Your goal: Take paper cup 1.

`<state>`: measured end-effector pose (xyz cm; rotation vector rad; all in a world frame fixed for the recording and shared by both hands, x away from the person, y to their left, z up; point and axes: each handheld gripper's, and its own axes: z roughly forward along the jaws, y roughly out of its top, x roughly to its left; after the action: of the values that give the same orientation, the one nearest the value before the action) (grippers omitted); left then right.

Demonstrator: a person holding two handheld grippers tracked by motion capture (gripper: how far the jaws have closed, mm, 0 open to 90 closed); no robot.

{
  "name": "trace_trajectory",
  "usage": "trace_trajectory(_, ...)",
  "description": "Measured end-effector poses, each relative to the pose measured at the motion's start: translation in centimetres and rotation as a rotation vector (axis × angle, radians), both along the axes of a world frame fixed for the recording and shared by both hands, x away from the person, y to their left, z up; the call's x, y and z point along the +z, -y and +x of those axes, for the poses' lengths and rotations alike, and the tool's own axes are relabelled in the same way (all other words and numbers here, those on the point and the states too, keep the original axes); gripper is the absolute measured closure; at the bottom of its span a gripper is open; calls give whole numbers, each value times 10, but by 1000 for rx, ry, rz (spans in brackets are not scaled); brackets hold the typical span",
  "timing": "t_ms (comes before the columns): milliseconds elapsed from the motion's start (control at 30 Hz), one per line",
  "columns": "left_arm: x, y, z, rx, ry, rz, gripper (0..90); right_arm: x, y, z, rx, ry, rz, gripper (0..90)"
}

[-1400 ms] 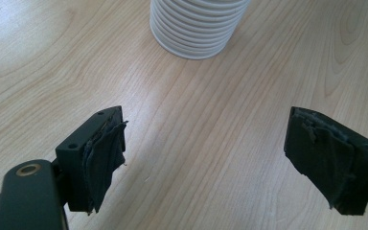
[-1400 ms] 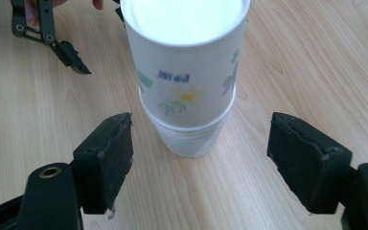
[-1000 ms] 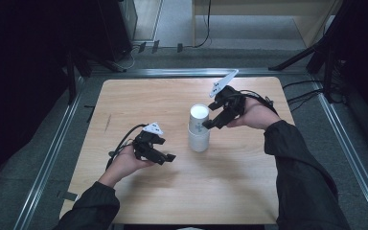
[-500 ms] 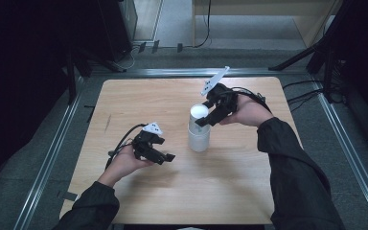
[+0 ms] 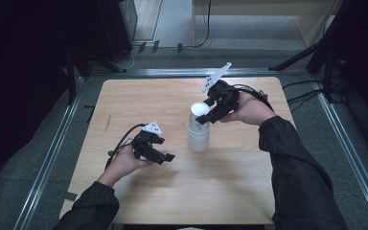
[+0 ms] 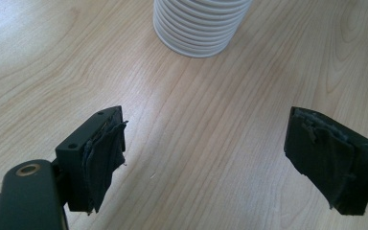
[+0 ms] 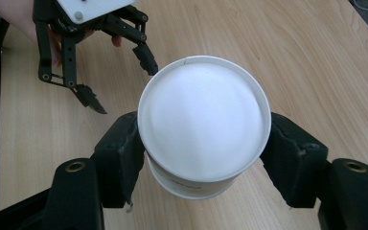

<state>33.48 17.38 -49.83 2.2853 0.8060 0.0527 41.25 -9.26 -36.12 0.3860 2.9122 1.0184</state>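
White paper cups (image 5: 199,129) stood in a tall stack near the middle of the wooden table (image 5: 139,100). The top cup (image 7: 203,127) sat a bit higher than the rest, and the right gripper (image 5: 210,115) had it by the sides, just under the rim. Its two black jaws had just been closing, and now one pad (image 7: 122,158) pressed on each side of that cup. From the camera on that gripper I could look straight down into the cup, and it was empty.

The left gripper (image 5: 160,154) hovered low over the table, near the stack but not touching it. Its jaws stood wide apart with nothing between them. Its pads (image 6: 106,153) looked worn and frayed. The ribbed bottom of the stack (image 6: 199,26) showed just ahead of them.

I thought the job in hand was to pull the top cup off the stack. To do that well, the squeeze should be soft, because paper cups bend and crush easily. The lift should go straight up, not sideways, or the whole stack could tip over. Cups that sit inside each other often stick. If the next cup came up too, the left gripper could hold the lower cups down. It was close enough to reach them. A slow, steady pull would work better than a quick tug.
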Motion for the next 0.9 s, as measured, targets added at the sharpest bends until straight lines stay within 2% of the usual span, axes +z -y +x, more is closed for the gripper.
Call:
trace_trajectory(200,1,-1,0,2,0,-5,140,11,1,-3,-5,2,0,352)
trace_trajectory(333,1,-1,0,2,2,-12,140,26,4,-6,-9,9,7,352)
trace_trajectory(400,2,-2,0,5,2,-14,140,33,5,-8,-7,31,7,353)
trace_trajectory(433,2,-2,0,5,2,-14,140,33,5,-8,-7,31,7,353)
trace_trajectory(467,2,-2,0,6,3,-14,140,39,6,-9,-6,25,22,353)
trace_trajectory(667,3,-3,1,6,3,-18,140,52,9,-15,-8,34,16,353)
trace_trajectory(733,3,-4,1,10,-9,-24,138,59,11,-19,-10,39,21,354)
trace_trajectory(900,5,-5,1,22,-4,-41,126,72,19,-32,-6,50,21,357)
